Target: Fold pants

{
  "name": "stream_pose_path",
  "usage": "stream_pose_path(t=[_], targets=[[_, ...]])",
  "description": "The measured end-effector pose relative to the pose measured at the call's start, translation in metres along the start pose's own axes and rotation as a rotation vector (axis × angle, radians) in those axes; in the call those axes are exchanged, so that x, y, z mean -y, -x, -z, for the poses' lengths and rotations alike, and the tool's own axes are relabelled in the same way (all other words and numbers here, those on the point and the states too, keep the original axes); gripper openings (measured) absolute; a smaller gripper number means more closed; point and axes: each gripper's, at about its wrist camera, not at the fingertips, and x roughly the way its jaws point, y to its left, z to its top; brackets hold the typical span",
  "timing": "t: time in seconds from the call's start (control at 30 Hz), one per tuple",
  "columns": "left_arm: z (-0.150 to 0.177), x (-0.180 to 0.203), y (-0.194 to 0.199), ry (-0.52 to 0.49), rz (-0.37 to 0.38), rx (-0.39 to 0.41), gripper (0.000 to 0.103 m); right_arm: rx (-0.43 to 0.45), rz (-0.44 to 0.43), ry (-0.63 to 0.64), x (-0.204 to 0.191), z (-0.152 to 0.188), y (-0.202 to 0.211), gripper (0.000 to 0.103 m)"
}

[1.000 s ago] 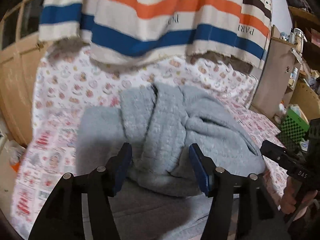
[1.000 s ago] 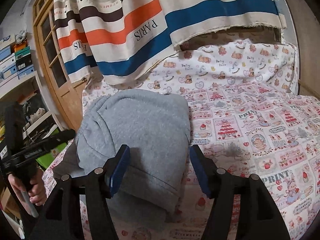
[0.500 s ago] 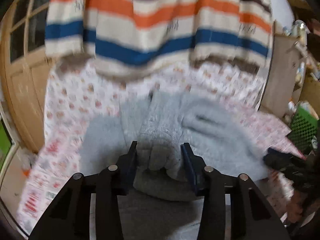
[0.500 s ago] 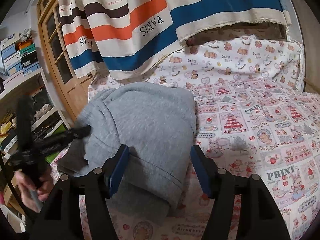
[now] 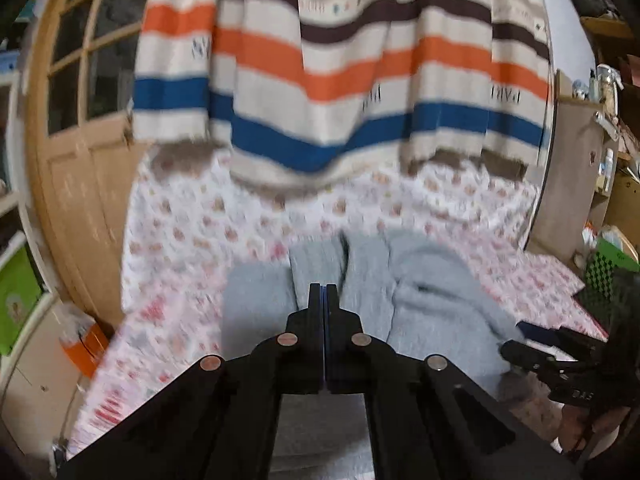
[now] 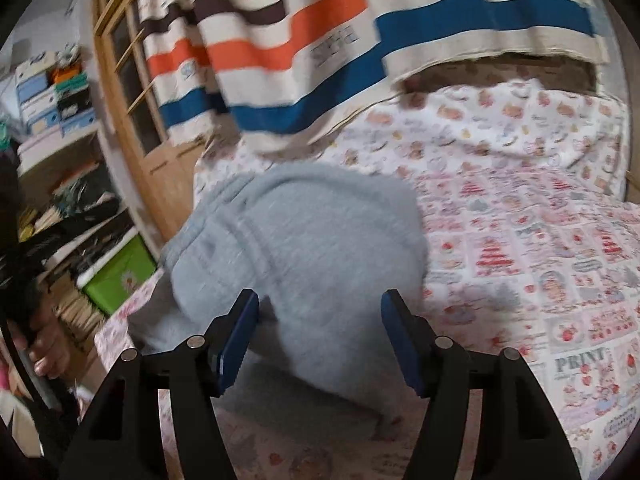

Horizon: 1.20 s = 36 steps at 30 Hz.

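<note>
Patterned bedding covers the bed [image 6: 540, 240], with a striped curtain [image 5: 320, 80] hanging behind it. On the bed lie the grey pants [image 6: 304, 248], bunched in a heap near its edge. Over them, the left gripper [image 5: 323, 292] has its jaws pressed together, seemingly empty, while the right gripper [image 6: 318, 312] spreads wide above the heap, probably ready to pinch a fold.

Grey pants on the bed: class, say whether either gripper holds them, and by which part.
The left gripper is shut, but no cloth shows between its pads, so a hold cannot be told. The right gripper is open over the grey pants, holding nothing.
</note>
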Motion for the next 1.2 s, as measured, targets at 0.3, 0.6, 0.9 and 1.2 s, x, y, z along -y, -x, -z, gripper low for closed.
stream_pose_path(t=[0.3, 0.6, 0.9, 1.2], targets=[[0.026, -0.010, -0.019, 0.046, 0.051, -0.122, 0.058, 0.015, 0.029, 0.190, -0.022, 0.017, 0.012, 0.078], [0.044, -0.009, -0.037, 0.179, 0.315, -0.269, 0.077, -0.004, 0.071, 0.362, -0.046, 0.035, -0.005, 0.087], [0.042, -0.036, -0.072, 0.536, 0.425, -0.284, 0.082, 0.023, 0.183, 0.391, -0.044, 0.039, -0.008, 0.041], [0.035, -0.029, -0.074, 0.598, 0.274, -0.170, 0.040, 0.012, 0.130, 0.295, -0.029, 0.031, -0.005, 0.031]])
